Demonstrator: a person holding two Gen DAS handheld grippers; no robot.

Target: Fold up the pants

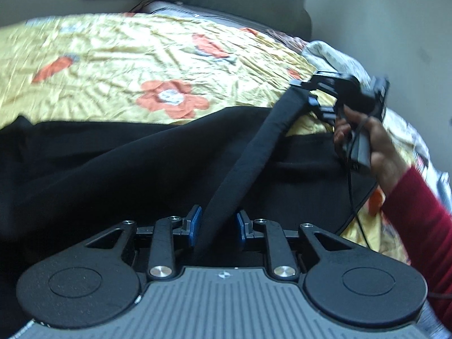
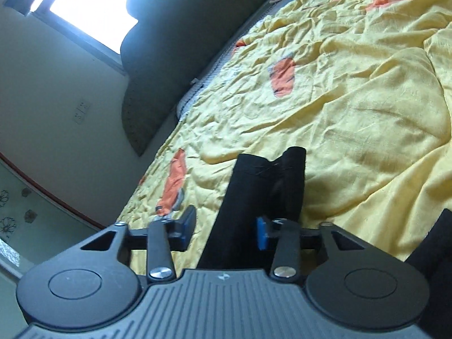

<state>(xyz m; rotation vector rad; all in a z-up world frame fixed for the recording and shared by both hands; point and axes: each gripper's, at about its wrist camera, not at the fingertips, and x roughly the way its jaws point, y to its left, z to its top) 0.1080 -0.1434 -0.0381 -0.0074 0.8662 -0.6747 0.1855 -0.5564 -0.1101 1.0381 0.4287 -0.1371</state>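
Nearest the left wrist camera, the left gripper (image 1: pixel 216 227) was seen with its jaws apart, a taut band of the black pants (image 1: pixel 113 169) running between the blue pads (image 1: pixel 195 226) — passing through the gap rather than being pinched, as far as could be judged, since bare space showed on both sides of the cloth. That band, likely a hem or waistband edge, was stretched away and up to the right gripper (image 1: pixel 312 91), by which its far end was carried; the jaws there could not be made out from this view. In the right wrist view the same black edge was seen between that gripper's pads, lying against the right-hand pad while the left-hand pad stood clear of it, so the jaws were judged apart, the cloth draped rather than clamped.

The edge was apparently held raised and taut so that it could be straightened before being laid over. Beyond the grippers, the bulk of the pants was spread flat on the yellow flowered bedspread (image 1: pixel 118 62) — a broad surface suited to folding. Farther off, a dark headboard (image 2: pixel 158 56) and a bright window (image 2: pixel 93 2) were visible.
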